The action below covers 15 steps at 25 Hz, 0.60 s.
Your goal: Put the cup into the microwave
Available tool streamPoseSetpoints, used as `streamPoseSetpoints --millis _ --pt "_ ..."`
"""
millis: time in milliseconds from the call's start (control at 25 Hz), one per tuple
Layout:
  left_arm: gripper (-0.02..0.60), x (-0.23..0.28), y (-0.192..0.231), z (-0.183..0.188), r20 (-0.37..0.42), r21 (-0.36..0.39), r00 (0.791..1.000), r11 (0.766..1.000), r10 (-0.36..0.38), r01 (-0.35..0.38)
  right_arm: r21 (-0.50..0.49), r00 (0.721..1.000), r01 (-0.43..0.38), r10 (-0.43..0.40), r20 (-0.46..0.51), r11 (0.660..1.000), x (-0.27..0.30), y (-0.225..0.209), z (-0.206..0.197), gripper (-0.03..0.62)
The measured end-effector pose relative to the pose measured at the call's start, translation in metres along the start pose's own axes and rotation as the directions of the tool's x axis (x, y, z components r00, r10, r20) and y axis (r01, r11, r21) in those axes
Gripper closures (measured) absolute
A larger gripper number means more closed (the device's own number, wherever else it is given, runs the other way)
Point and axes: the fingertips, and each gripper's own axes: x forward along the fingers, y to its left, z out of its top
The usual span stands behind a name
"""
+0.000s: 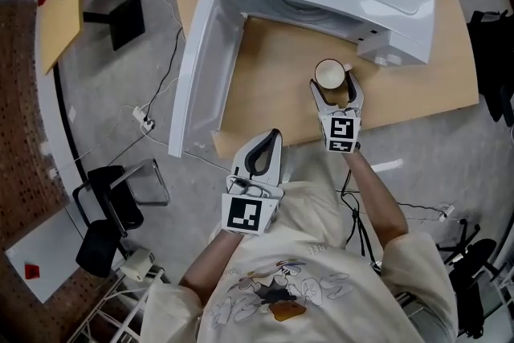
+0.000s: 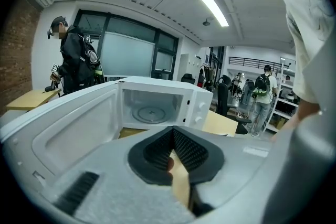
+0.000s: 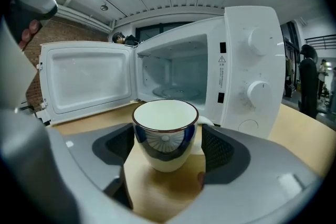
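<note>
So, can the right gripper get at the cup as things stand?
Probably yes: the cup stands on the table between the right gripper's open jaws, with gaps on both sides and nothing in the way.

Glossy ceramic cup [image 3: 165, 136], matt wooden table [image 1: 273, 84]

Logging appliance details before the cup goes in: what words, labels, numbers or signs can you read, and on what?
Microwave front label: warning triangle sign, print under it too small to read.
Shirt print: lettering too blurred to read.
Cubes on left gripper and right gripper: square marker patterns, no words.
No legible text anywhere.
</note>
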Motion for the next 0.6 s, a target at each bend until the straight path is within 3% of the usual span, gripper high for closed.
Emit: streamPoseSetpoints --millis 600 --pt "0.578 -0.008 0.006 -0.015 -0.031 -0.019 0.998 0.998 0.054 -0.055 -0.007 0.999 -0.040 0.040 0.010 0.999 0.023 0.003 0.002 0.195"
